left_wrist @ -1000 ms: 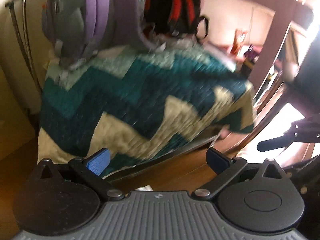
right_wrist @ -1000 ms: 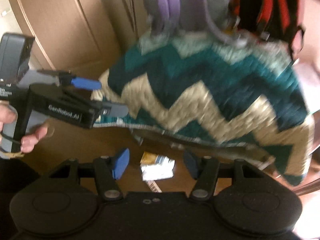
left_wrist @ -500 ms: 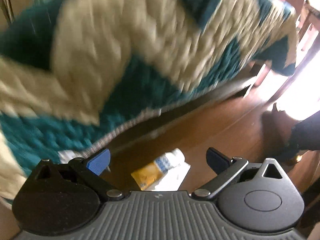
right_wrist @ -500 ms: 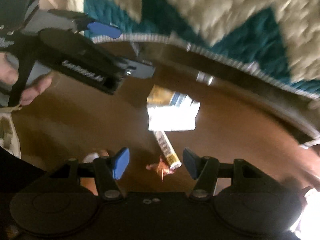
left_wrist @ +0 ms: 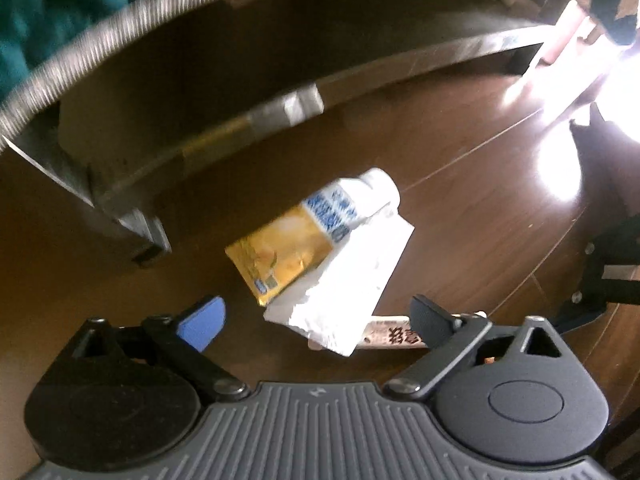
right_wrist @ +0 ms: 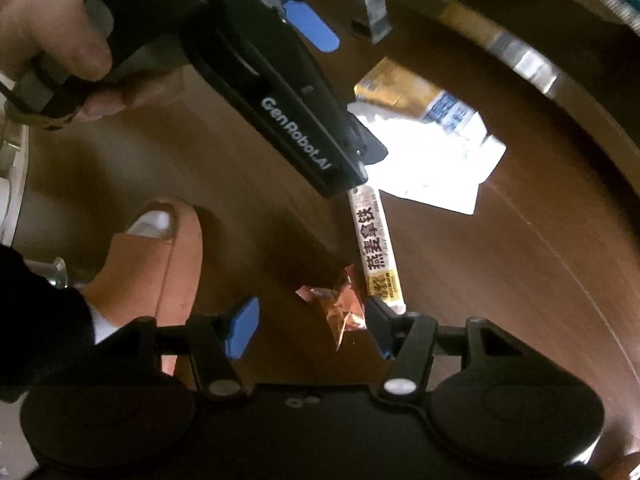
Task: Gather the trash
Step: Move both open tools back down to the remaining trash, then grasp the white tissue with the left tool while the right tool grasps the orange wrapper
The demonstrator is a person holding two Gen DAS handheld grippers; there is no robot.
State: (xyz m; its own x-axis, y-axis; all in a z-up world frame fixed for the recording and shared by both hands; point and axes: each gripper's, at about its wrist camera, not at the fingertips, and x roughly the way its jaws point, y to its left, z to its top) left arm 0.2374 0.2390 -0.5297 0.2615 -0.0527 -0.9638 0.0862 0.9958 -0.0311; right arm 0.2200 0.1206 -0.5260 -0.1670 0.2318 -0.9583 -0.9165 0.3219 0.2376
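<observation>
Where the left hand-held gripper (right_wrist: 344,92) crosses, the stick sachet (right_wrist: 376,248) disappears.

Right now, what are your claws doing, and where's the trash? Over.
Both claws open, empty: left claw, right claw. Yellow-and-white wrapper, stick packet and foil scrap on floor. Bed frame close behind.

Your left hand-held gripper (left_wrist: 318,322) points down, fingers spread wide apart with nothing between them. Your right hand-held gripper (right_wrist: 310,326) also angles downward, fingers parted and holding nothing. Your left hand (right_wrist: 52,46) is wrapped around its handle, thumb on top, seen from the right wrist view.
</observation>
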